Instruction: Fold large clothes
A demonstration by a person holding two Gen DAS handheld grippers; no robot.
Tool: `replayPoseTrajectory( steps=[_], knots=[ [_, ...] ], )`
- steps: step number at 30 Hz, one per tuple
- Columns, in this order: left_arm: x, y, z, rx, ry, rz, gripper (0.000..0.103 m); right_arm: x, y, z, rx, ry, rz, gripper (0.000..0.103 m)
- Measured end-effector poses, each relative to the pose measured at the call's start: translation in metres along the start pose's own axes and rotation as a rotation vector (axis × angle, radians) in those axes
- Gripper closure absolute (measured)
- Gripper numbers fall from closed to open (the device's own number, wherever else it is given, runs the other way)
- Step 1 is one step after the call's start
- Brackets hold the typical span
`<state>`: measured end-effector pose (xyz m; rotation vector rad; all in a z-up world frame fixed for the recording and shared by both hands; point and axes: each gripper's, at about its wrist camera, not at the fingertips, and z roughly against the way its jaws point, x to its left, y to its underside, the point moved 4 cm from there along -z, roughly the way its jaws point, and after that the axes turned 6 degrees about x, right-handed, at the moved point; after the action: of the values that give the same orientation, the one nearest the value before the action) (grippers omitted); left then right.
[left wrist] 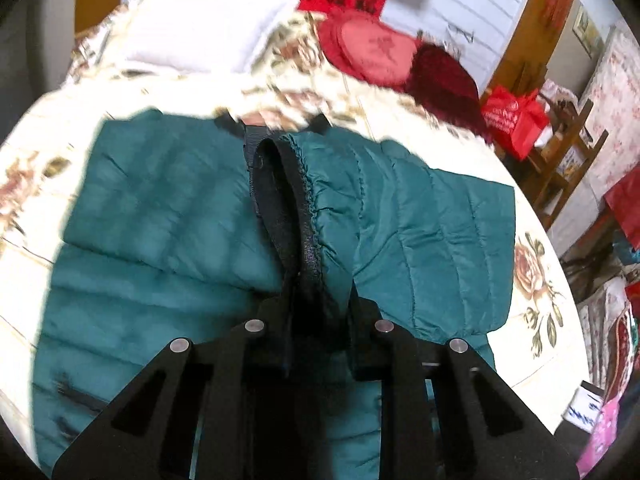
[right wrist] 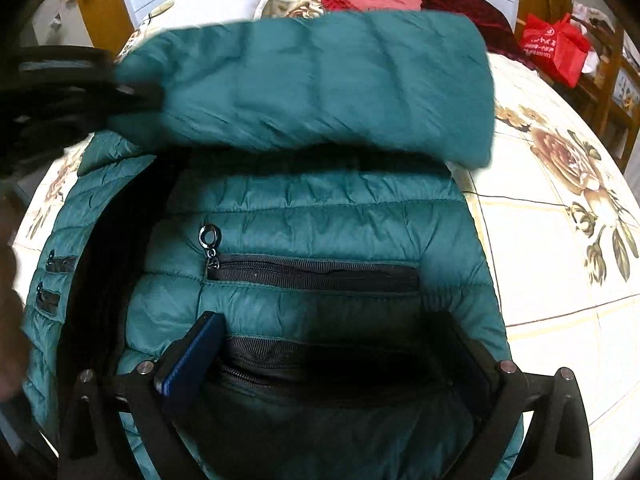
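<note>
Jacket: a teal quilted jacket (left wrist: 168, 216) lies on a bed with a floral bedspread (left wrist: 532, 272), filling the middle of both views
Left claw: the left gripper (left wrist: 320, 292) is clamped on the black-trimmed cuff (left wrist: 298, 208) of a sleeve (left wrist: 420, 216); the cuff runs from the jaws toward 12 o'clock and the sleeve drapes off toward 3 o'clock, raised above the jacket body
Right claw: the right gripper (right wrist: 340, 344) stands wide apart over the jacket front, nothing pinched; its blue-padded finger (right wrist: 192, 354) sits at 7 o'clock, just below the pocket zip (right wrist: 312, 272)
Left view only: the cuff's gathered seam up close, and the red bag (left wrist: 514, 118) by a wooden chair (left wrist: 568, 148) at 2 o'clock
Right view only: the lifted sleeve (right wrist: 304, 80) crossing at 12 o'clock, the left claw's dark body (right wrist: 60, 92) at 10 o'clock, a ring zip pull (right wrist: 209, 236)
Edges and room: bare bedspread lies at 3 o'clock in the right view; white pillow (left wrist: 208, 28) and red cushions (left wrist: 372, 52) crowd the 12 o'clock end; the bed edge curves down at 4 o'clock in the left view
</note>
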<state>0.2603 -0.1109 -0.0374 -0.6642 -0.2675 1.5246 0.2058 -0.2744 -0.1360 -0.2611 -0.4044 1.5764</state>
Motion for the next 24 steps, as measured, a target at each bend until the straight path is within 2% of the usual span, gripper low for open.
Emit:
replayPoseTrajectory(
  steps=[3, 10, 12, 14, 16, 19, 21, 24],
  knots=[
    [0.03, -0.012, 0.025, -0.048, -0.044, 0.01, 0.084, -0.002, 0.0, 0.001, 0.002, -0.005, -0.009, 0.0],
    [0.112, -0.029, 0.055, -0.077, -0.168, 0.082, 0.084, -0.009, -0.003, 0.006, -0.014, -0.002, -0.026, 0.001],
    [0.136, -0.026, 0.054, -0.062, -0.188, 0.106, 0.084, -0.011, -0.005, 0.014, -0.048, 0.001, -0.041, 0.001],
    [0.153, -0.019, 0.041, -0.012, -0.201, 0.118, 0.081, -0.015, -0.007, 0.021, -0.081, 0.001, -0.066, 0.001],
    [0.167, -0.008, 0.028, 0.019, -0.214, 0.137, 0.072, -0.02, -0.009, 0.025, -0.104, -0.011, -0.098, 0.001],
    [0.188, 0.006, 0.018, 0.042, -0.209, 0.191, 0.072, -0.024, -0.014, 0.036, -0.162, -0.04, -0.144, 0.001],
    [0.197, 0.01, 0.027, -0.007, -0.213, 0.224, 0.072, -0.025, -0.018, 0.045, -0.211, -0.045, -0.165, 0.005],
    [0.206, 0.009, 0.049, -0.124, -0.279, 0.251, 0.072, -0.022, -0.03, 0.058, -0.287, -0.072, -0.165, 0.012]
  ],
)
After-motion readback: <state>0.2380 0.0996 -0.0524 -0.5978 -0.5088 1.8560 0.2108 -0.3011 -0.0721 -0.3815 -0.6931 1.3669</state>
